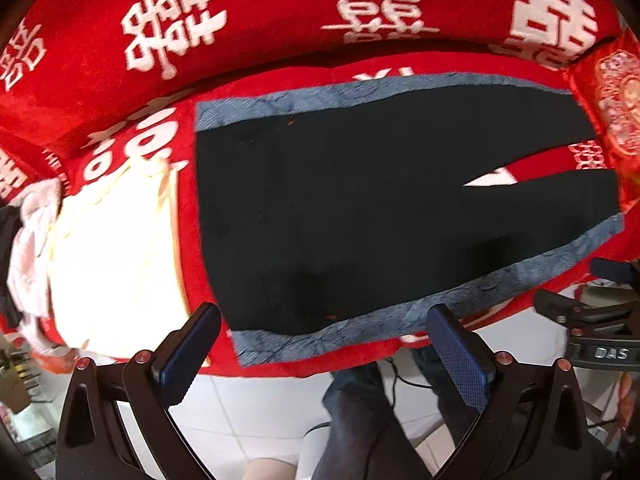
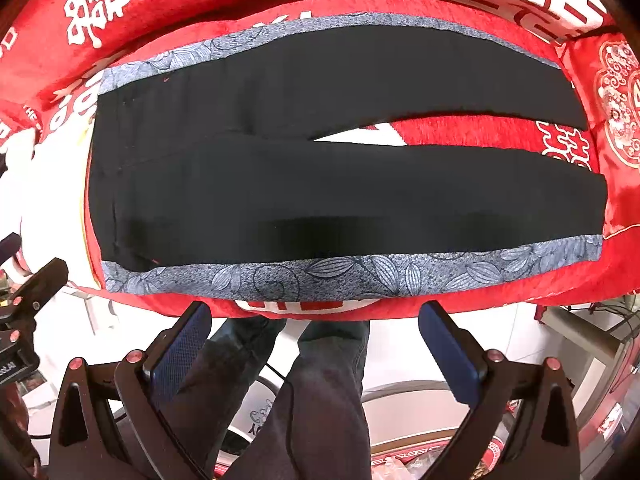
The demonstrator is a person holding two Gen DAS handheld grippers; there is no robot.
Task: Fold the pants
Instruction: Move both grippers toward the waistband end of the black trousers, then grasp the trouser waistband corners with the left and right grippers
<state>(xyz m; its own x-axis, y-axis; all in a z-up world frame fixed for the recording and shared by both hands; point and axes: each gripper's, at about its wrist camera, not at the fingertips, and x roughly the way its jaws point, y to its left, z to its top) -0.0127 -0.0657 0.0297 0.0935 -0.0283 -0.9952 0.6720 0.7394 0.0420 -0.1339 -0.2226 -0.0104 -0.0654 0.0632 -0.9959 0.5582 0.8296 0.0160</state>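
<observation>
Black pants (image 1: 340, 208) (image 2: 280, 184) with blue-grey floral side stripes lie flat on a red sofa seat, waistband to the left, the two legs spread apart to the right. My left gripper (image 1: 324, 320) hovers open over the sofa's front edge, by the near stripe close to the waist end. My right gripper (image 2: 316, 316) is open too, just short of the front edge, below the middle of the near leg. Neither gripper touches the cloth. The right gripper shows at the right edge of the left wrist view (image 1: 592, 312).
A pile of cream and white clothes (image 1: 112, 248) lies left of the waistband. A red embroidered cushion (image 2: 616, 120) stands at the leg ends. The red sofa backrest (image 1: 280, 28) carries white characters. A person's legs (image 2: 312, 380) and white floor tiles show below the sofa edge.
</observation>
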